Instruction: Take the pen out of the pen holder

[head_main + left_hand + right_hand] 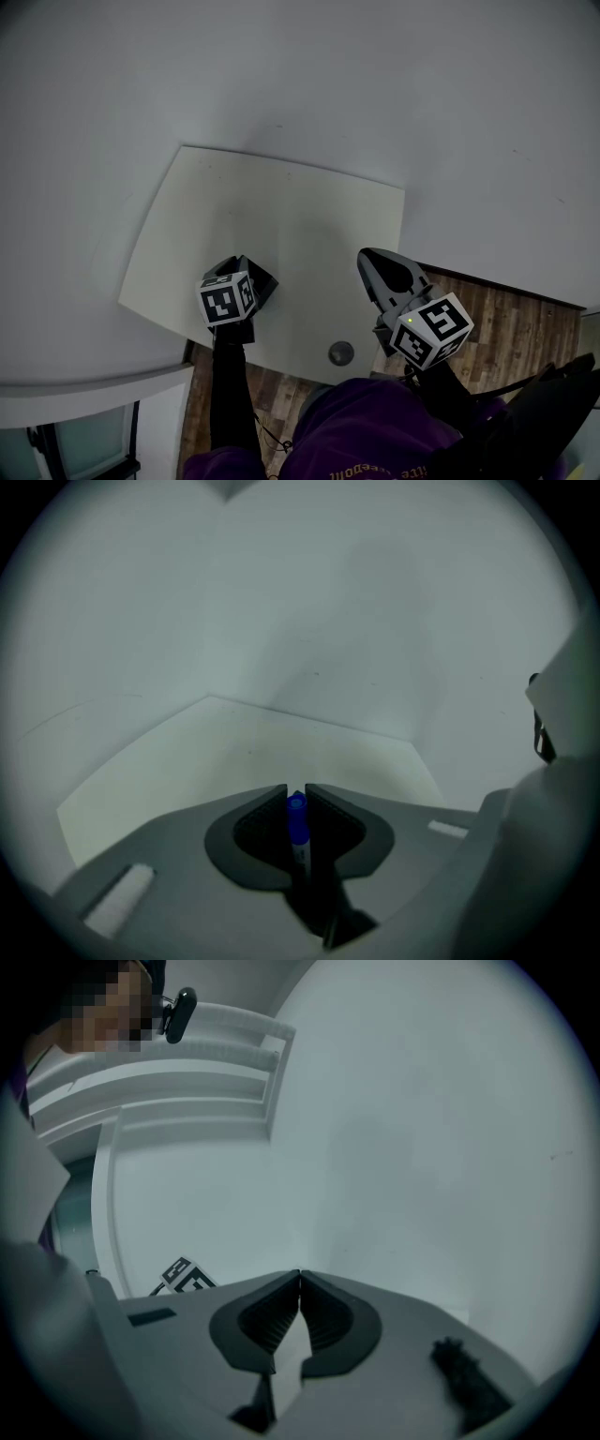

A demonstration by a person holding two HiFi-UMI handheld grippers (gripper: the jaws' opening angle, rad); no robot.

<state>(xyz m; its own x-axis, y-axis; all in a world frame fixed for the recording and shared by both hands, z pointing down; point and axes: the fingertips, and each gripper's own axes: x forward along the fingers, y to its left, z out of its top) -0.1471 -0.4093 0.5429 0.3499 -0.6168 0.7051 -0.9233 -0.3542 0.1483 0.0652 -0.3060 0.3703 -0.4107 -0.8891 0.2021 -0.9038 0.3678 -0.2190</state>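
Clamping the slim blue-capped plastic pen (pixel 297 825) just below its cap, our left gripper (pixel 296 791) holds it upright above the pale rectangular tabletop (pixel 234 752). We judge the pen light, stiff and slippery. Our right gripper (pixel 300 1279) hangs empty, jaws together.

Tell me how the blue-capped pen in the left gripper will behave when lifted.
The slim blue-capped pen looks rigid and light, likely easy to lift. Its smooth round barrel may pivot in the left gripper. On the pale tabletop it would probably roll.

free: far table top (pixel 281 211) — open | blocked: walls (pixel 375 84) behind; round grey object (pixel 341 353) at near edge
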